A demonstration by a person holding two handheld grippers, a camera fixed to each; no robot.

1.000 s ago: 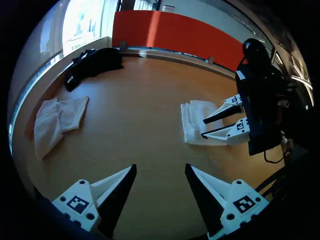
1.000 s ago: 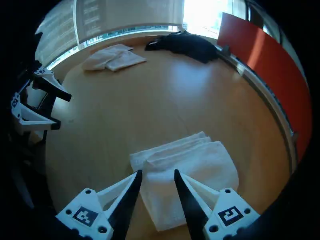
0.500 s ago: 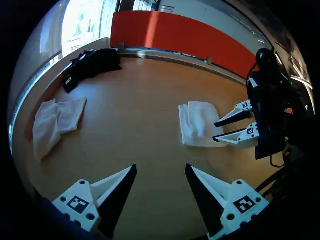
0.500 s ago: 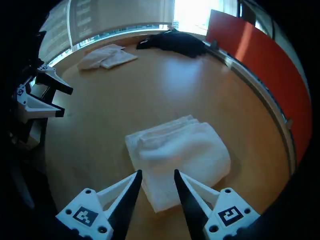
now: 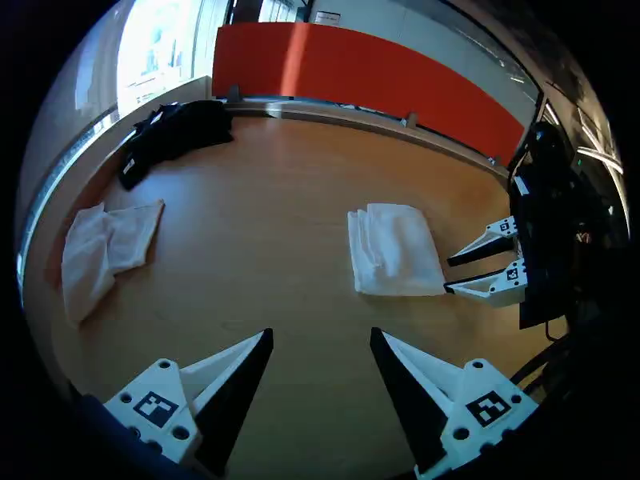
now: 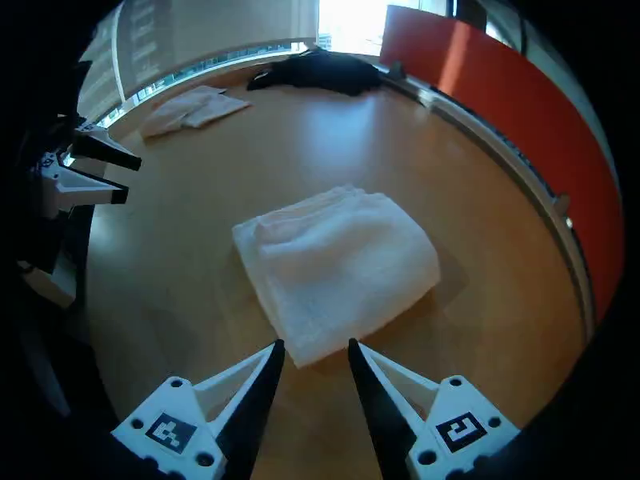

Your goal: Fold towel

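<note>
A white towel [image 5: 396, 248] lies folded into a thick rectangle on the wooden table [image 5: 272, 216]. In the right gripper view this towel [image 6: 336, 260] sits just ahead of my right gripper [image 6: 314, 346], whose fingers stand slightly apart with nothing pressed between them; the towel's near corner is just beyond the tips. From the left gripper view the right gripper [image 5: 488, 264] hovers at the towel's right edge. My left gripper [image 5: 320, 352] is wide open over bare wood, well short of the towel, and appears as the left gripper [image 6: 96, 164] at the table's edge.
A second, loosely laid white towel [image 5: 104, 248] [image 6: 188, 108] lies near the window side. A black garment [image 5: 172, 132] [image 6: 316, 72] rests in the far corner. A red panel [image 5: 360, 68] [image 6: 512, 120] runs along the table's back edge.
My right gripper has drawn back off the folded towel, which now lies free ahead of its tips. The left gripper has hardly moved.
</note>
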